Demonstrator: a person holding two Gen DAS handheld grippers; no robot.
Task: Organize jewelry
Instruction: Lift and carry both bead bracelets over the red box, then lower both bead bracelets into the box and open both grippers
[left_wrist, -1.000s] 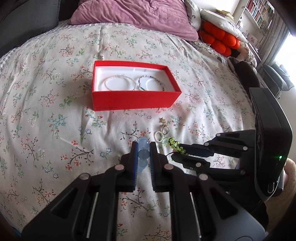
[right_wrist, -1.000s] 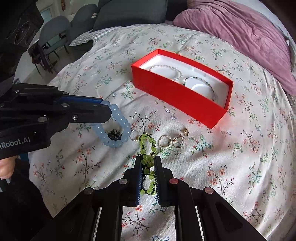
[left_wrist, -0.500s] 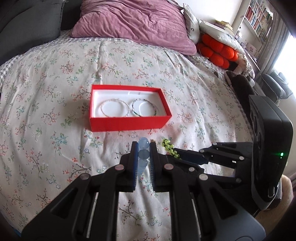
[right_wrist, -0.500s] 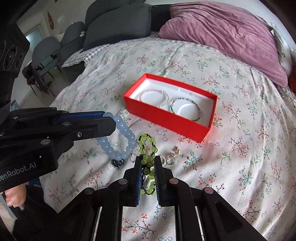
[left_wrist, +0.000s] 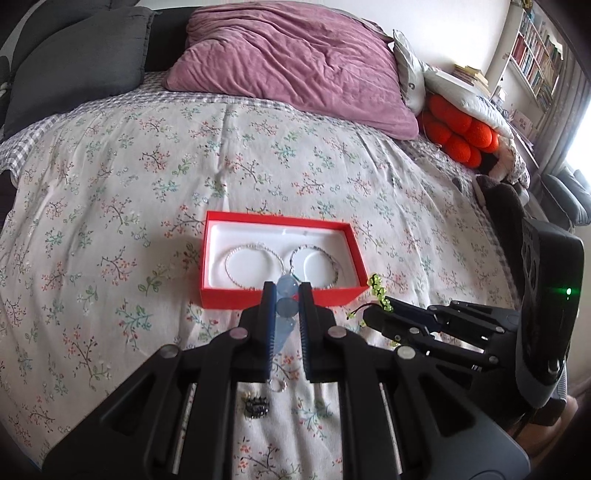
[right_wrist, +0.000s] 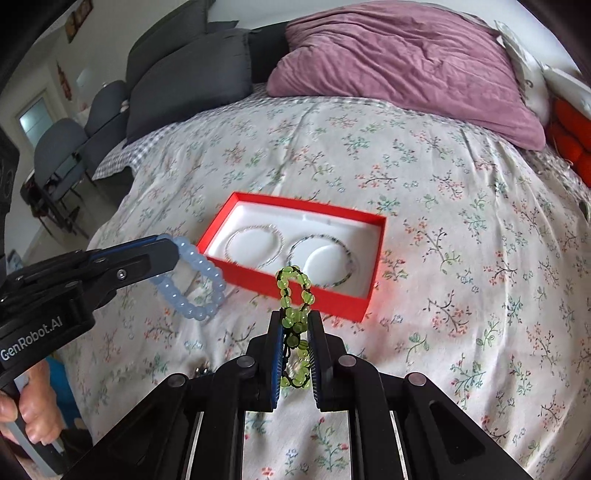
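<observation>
Left hand-held gripper (left_wrist: 284, 295) pinching the blue bracelet (left_wrist: 286, 299), bottom centre of the left wrist view; beads sit between the two fingers, loop hangs down below them. In the right wrist view the same hand-held gripper (right_wrist: 162, 251) comes in from the left edge, blue bracelet (right_wrist: 199, 280) dangling off its tip, clear of the bed

Right hand-held gripper (right_wrist: 295, 325) pinching the green bracelet (right_wrist: 293, 295), bottom centre of the right wrist view; part of the loop sticks up past the fingertips, rest hangs between the fingers. In the left wrist view it (left_wrist: 369, 315) is at right of centre, green beads (left_wrist: 378, 291) poking out of its tip

Red box (left_wrist: 221, 240) is mid-frame on the flowered bed cover (left_wrist: 110, 184), lid off, white insert. Two thin bracelets lie inside: a silver one (left_wrist: 255, 266) on the left, a darker beaded one (left_wrist: 316, 264) on the right. Right wrist view shows the box (right_wrist: 332, 302) just past the green bracelet

Still on the bed cover, low in the left wrist view between the fingers: a small ring (left_wrist: 279, 386) and a small dark piece (left_wrist: 255, 406)

Purple pillow (left_wrist: 295, 66) at top of frame, orange cushion (left_wrist: 461, 136) upper right
</observation>
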